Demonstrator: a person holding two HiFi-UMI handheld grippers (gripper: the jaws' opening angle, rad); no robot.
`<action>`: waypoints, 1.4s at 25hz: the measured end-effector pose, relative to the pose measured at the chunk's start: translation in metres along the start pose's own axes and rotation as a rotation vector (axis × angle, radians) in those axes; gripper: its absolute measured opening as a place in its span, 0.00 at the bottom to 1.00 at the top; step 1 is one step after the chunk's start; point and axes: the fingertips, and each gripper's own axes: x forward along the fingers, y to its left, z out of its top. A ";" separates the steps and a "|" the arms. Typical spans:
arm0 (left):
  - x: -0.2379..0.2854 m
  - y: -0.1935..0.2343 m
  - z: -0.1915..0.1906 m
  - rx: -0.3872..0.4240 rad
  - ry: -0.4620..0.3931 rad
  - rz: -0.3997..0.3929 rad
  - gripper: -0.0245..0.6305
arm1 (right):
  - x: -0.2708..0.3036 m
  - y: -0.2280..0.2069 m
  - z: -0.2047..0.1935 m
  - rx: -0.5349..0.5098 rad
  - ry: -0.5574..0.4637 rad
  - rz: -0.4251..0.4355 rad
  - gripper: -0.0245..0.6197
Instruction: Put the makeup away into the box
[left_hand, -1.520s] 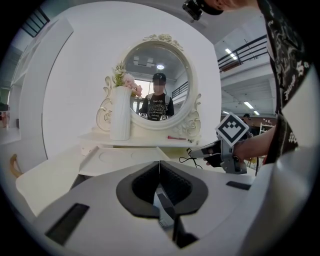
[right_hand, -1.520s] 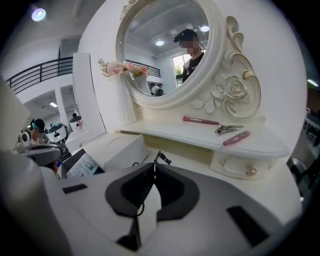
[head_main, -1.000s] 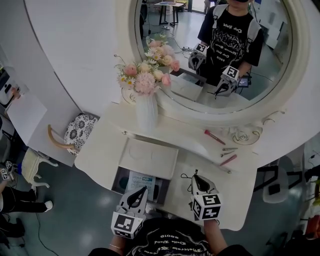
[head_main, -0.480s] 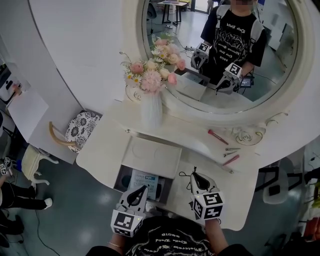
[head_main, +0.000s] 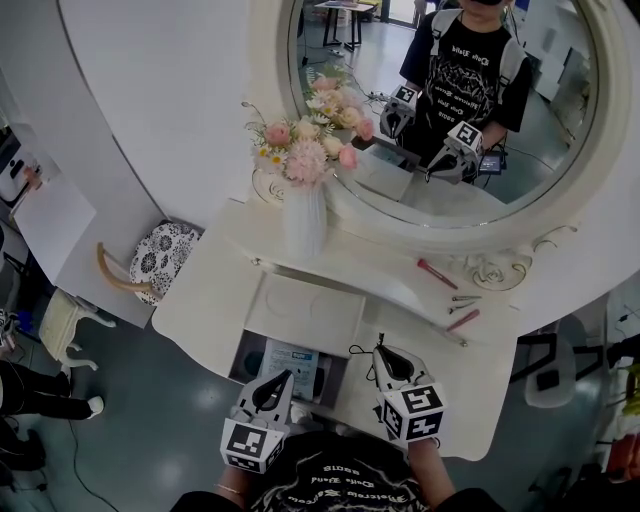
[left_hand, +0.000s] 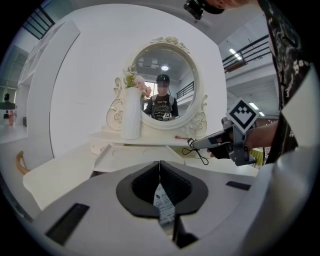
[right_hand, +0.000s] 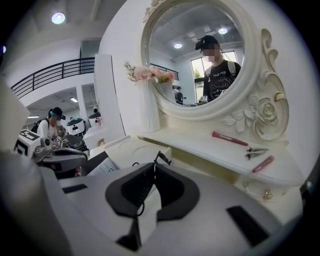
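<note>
The box is a compartment sunk into the white dressing table, its lid (head_main: 305, 308) tipped up behind the opening (head_main: 283, 362), where a printed leaflet lies. My right gripper (head_main: 380, 349) hangs just right of the opening, shut on a thin black looped cord (left_hand: 198, 151) that dangles from its tips (right_hand: 155, 163). My left gripper (head_main: 286, 379) hovers at the opening's near edge, jaws together (left_hand: 160, 164) with nothing between them. On the shelf under the mirror lie a red brush (head_main: 434, 273), metal hair clips (head_main: 460, 299) and a pink tube (head_main: 460, 320).
A white vase of pink flowers (head_main: 305, 215) stands at the shelf's left end, below the big oval mirror (head_main: 450, 110). A chair with a patterned cushion (head_main: 158, 262) sits left of the table. Small earrings (right_hand: 265, 194) lie on the tabletop under the shelf.
My right gripper has shifted a little left and forward toward the open compartment, still carrying the cord. The left gripper has stayed where it was.
</note>
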 end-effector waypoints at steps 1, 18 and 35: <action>0.000 0.000 0.000 -0.001 0.000 0.000 0.06 | 0.000 0.002 0.001 -0.002 -0.001 0.004 0.07; -0.005 0.008 -0.002 0.001 -0.002 0.014 0.06 | 0.009 0.036 0.004 -0.056 0.002 0.078 0.07; -0.011 0.019 -0.004 -0.010 -0.009 0.033 0.06 | 0.019 0.074 0.002 -0.094 0.027 0.166 0.07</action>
